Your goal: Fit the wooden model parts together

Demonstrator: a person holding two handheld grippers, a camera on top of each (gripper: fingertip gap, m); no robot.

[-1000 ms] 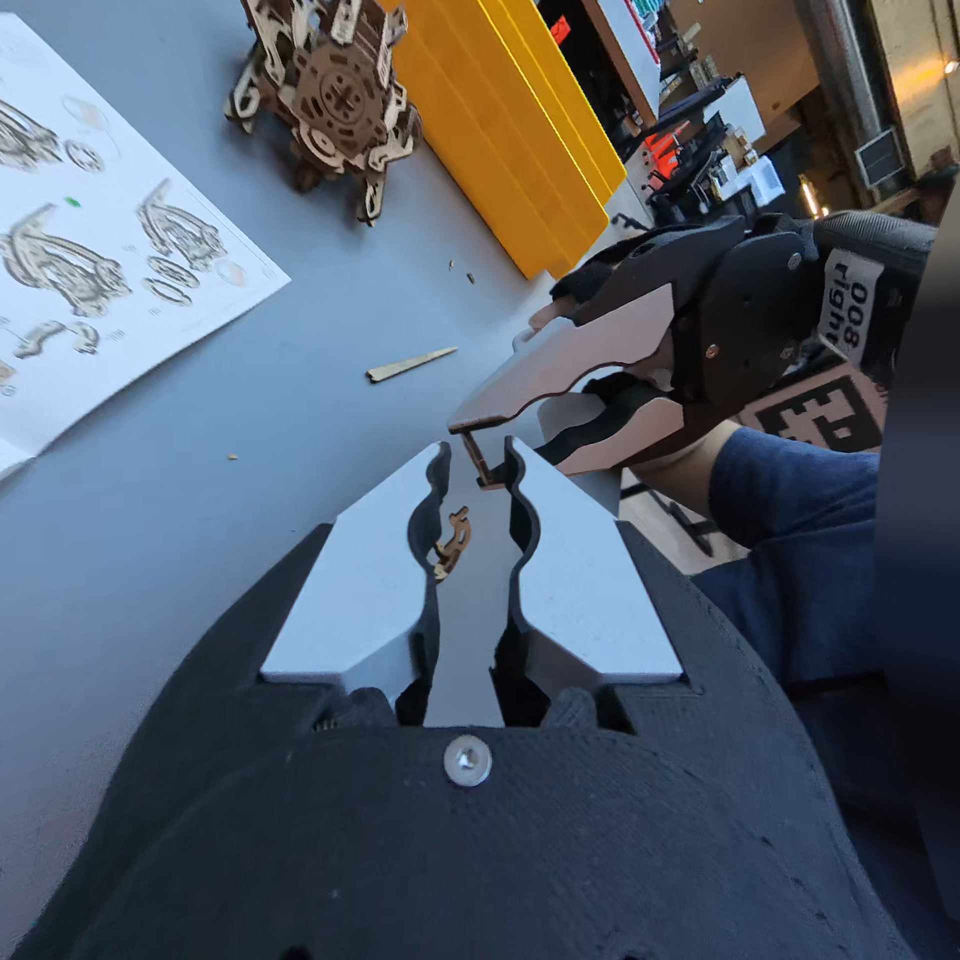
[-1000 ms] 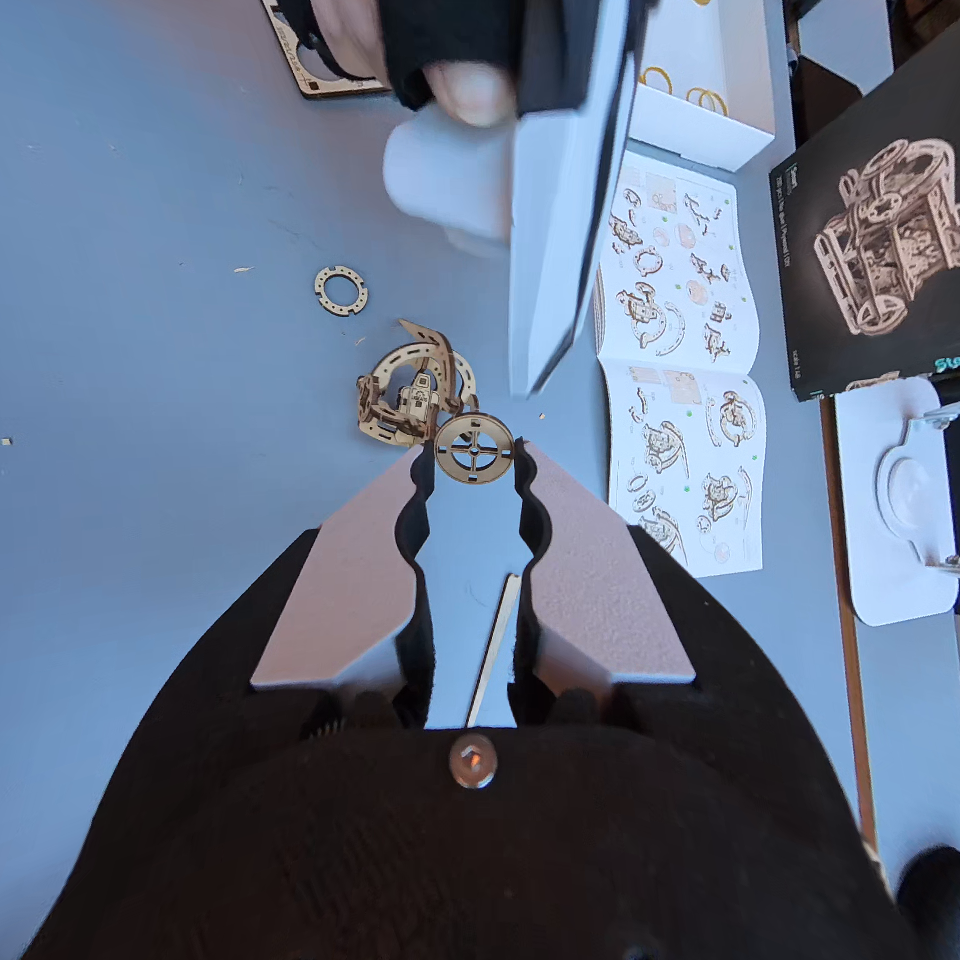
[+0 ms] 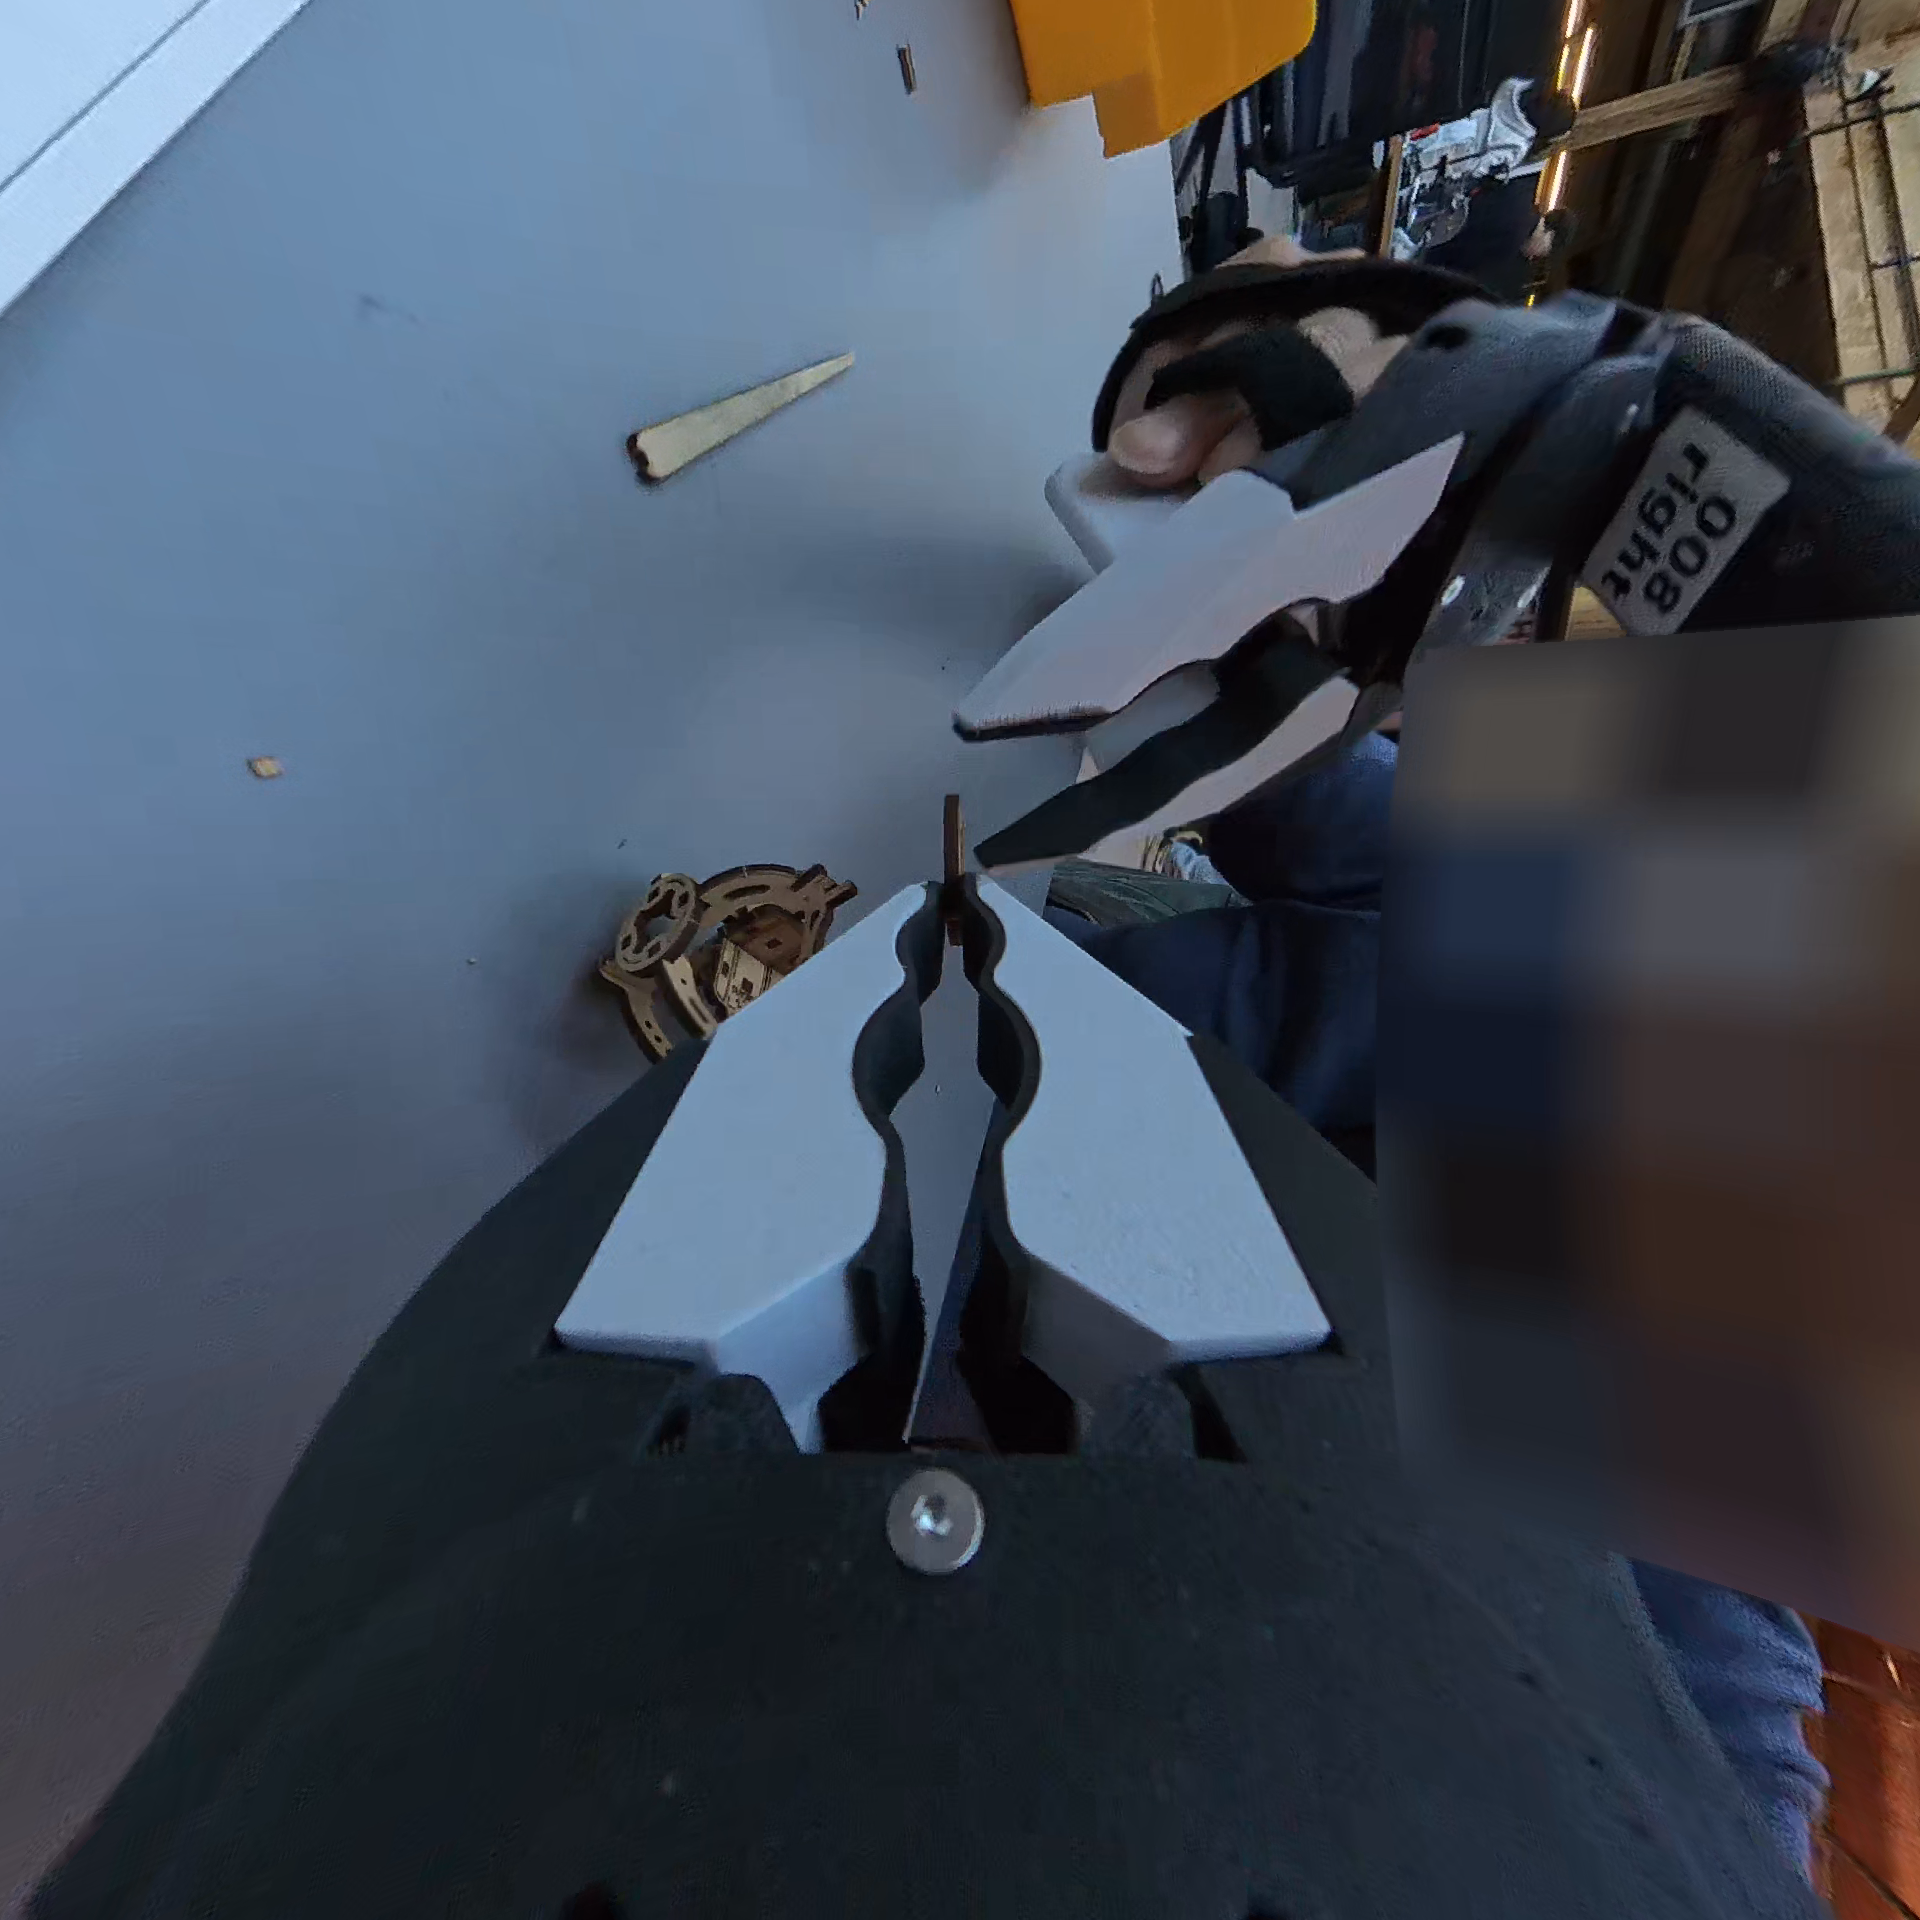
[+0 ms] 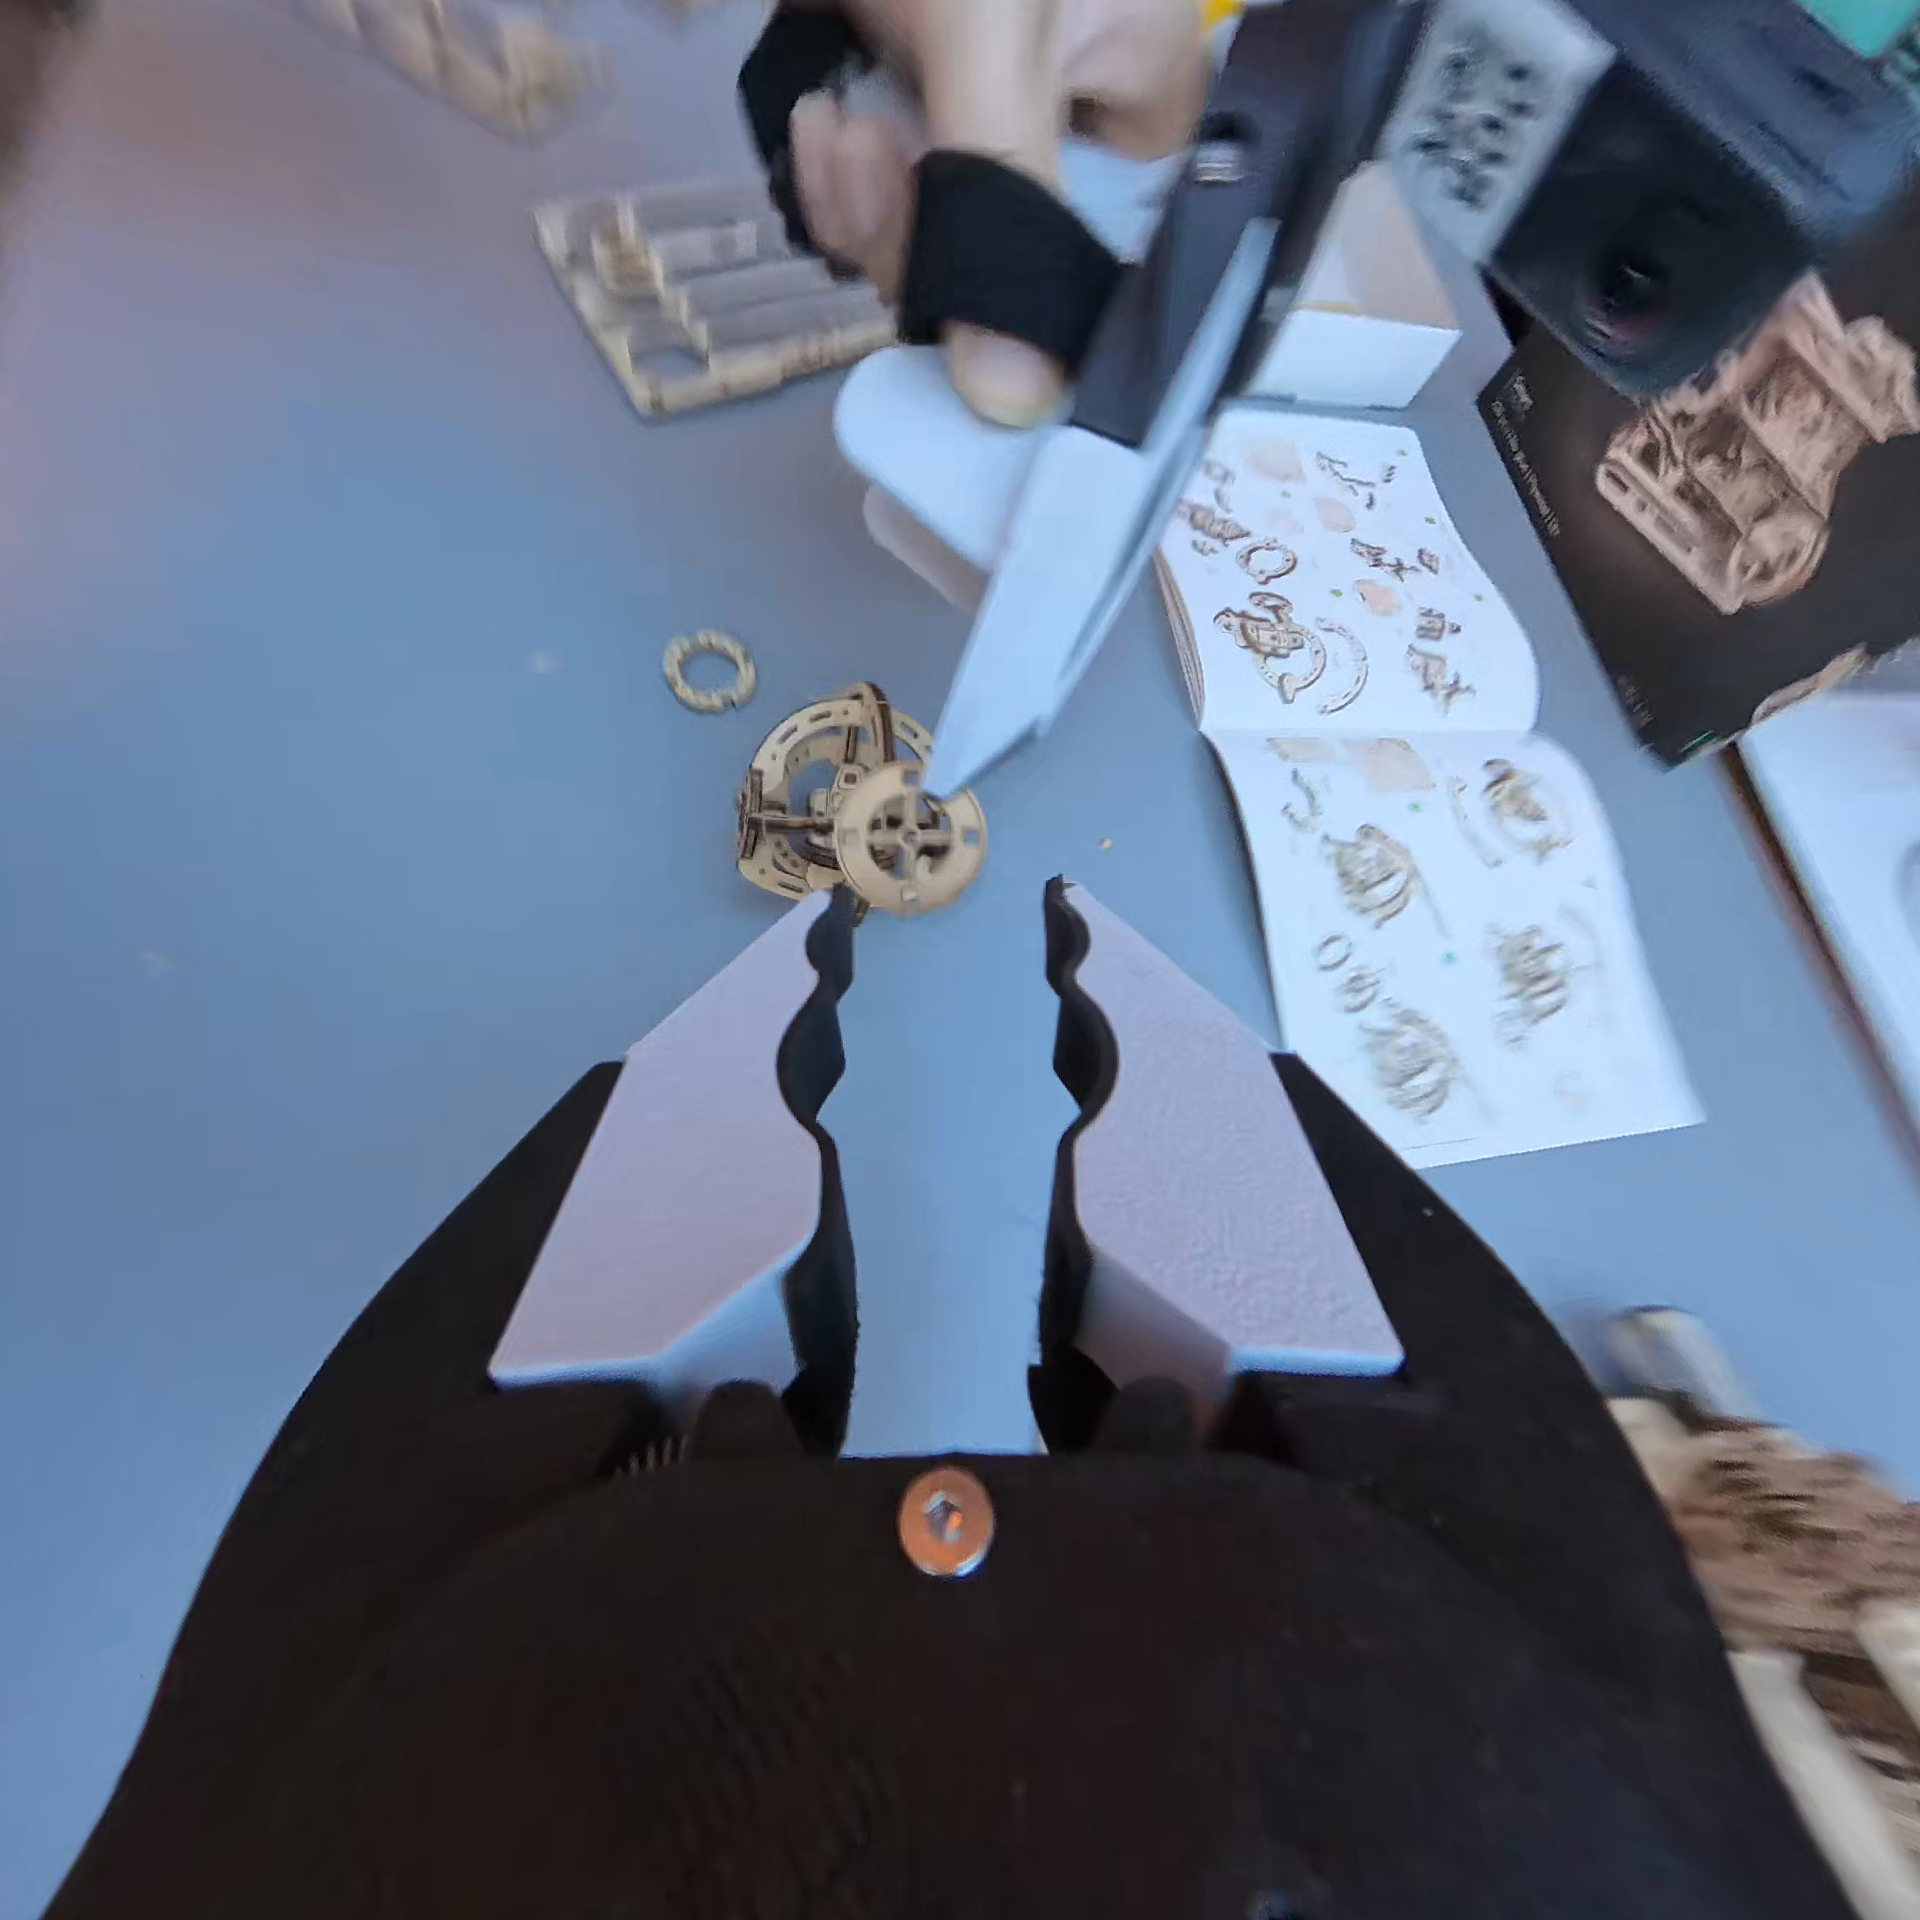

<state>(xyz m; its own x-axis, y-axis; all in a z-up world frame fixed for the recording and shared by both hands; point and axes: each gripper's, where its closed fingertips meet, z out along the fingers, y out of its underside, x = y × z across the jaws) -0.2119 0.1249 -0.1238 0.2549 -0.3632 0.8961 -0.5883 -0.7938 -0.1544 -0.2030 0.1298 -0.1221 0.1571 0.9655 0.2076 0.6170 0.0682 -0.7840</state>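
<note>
Grey table [image 4: 312,935], blurred wheel [image 4: 909,836], edge-on left

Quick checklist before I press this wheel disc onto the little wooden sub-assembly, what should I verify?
1. Left gripper shut on the wheel disc: ok.
2. Right gripper open and empty, free to help: ok.
3. Sub-assembly steadied: not ok, it lies unheld on the table.
4. Disc lined up with its seat: cannot tell, the right wrist view is blurred.
5. Loose ring apart from the sub-assembly: ok.
</note>
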